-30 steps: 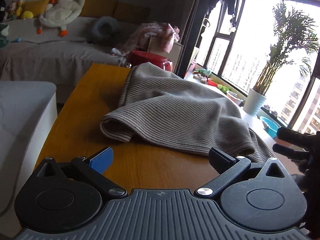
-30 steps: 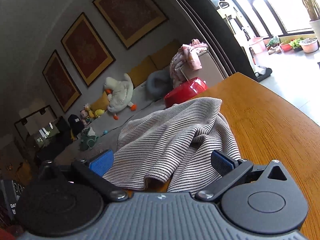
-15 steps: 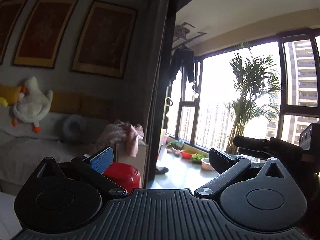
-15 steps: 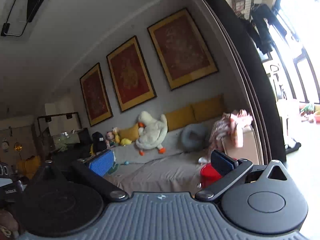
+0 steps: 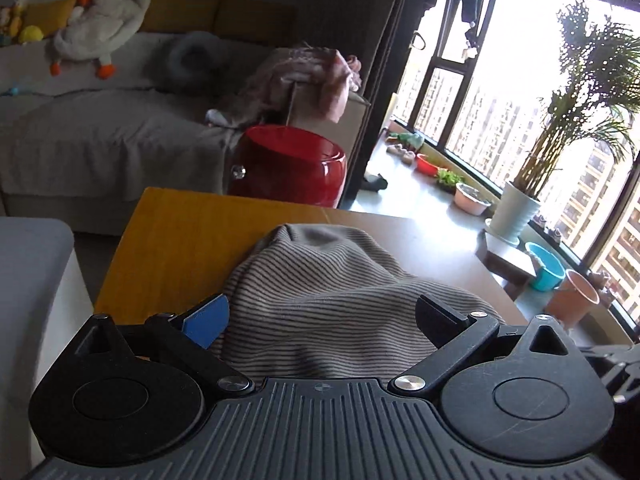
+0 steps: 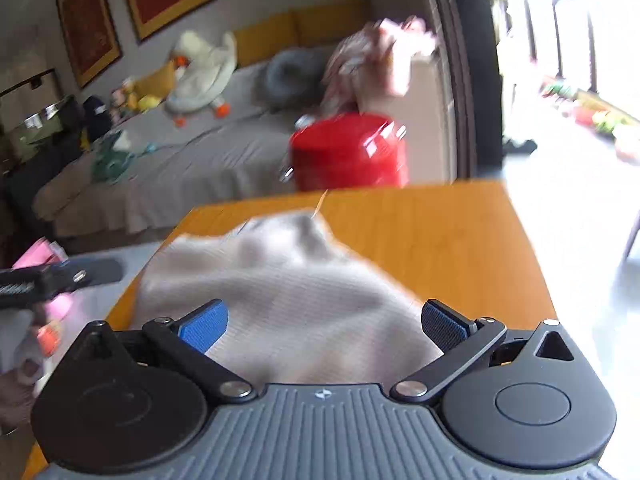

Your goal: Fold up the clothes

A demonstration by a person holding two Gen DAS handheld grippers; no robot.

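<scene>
A grey striped garment (image 5: 320,296) lies bunched on the wooden table (image 5: 180,236). In the left wrist view my left gripper (image 5: 320,316) is open, its fingers spread wide over the near part of the garment, holding nothing. In the right wrist view the same garment (image 6: 288,300) is motion-blurred on the table (image 6: 440,248). My right gripper (image 6: 322,326) is open and empty above the garment's near edge. The left gripper (image 6: 52,278) shows at the left edge of the right wrist view.
A red stool (image 5: 288,168) stands beyond the table's far edge, with a sofa (image 5: 80,136) and plush duck (image 5: 100,20) behind. A white surface (image 5: 32,280) lies left of the table. Plant pots and bowls (image 5: 516,216) line the window sill at right.
Both grippers swung up to face the wall and window half a second ago, then tilted back down. They now point at the garment again, closer over it. Both stayed open.
</scene>
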